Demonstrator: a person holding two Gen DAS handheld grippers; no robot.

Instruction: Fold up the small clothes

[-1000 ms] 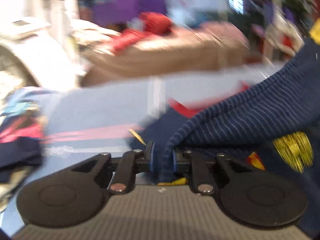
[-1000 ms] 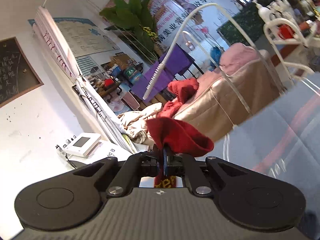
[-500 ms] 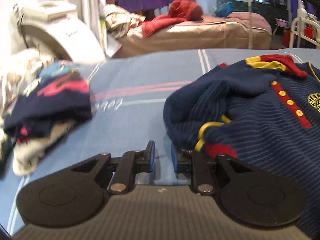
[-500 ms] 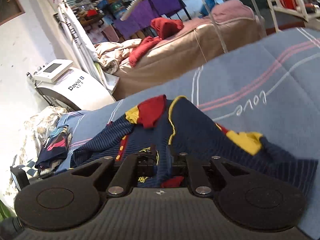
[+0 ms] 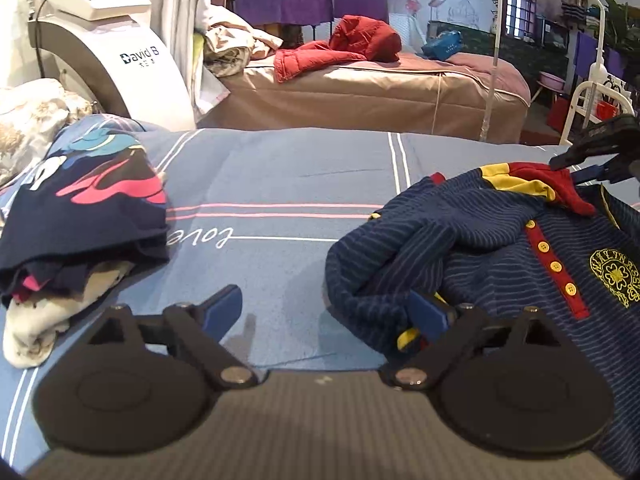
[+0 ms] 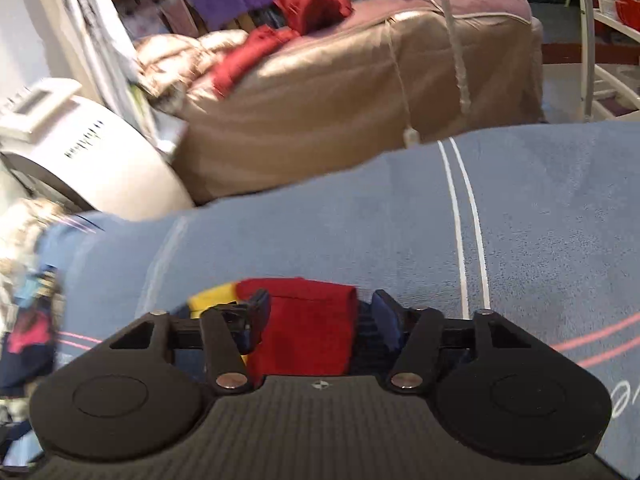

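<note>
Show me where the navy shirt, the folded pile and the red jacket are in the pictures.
navy shirt (image 5: 500,264), left wrist view, on the striped chest beside the buttons.
folded pile (image 5: 80,216), left wrist view, on the dark top garment.
red jacket (image 5: 360,40), left wrist view, on its bunched upper part.

The striped shirt (image 5: 500,264) lies right on the bedsheet (image 5: 280,176) — a clothes pile (image 5: 80,216) left, the bed (image 5: 360,92) far behind.

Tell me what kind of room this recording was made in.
Probably a beauty or massage treatment room, used here for folding. A tan-covered treatment bed stands behind the blue sheeted bed, a white "David B" machine with a screen stands on the left, and an arched white lamp rises behind.
</note>
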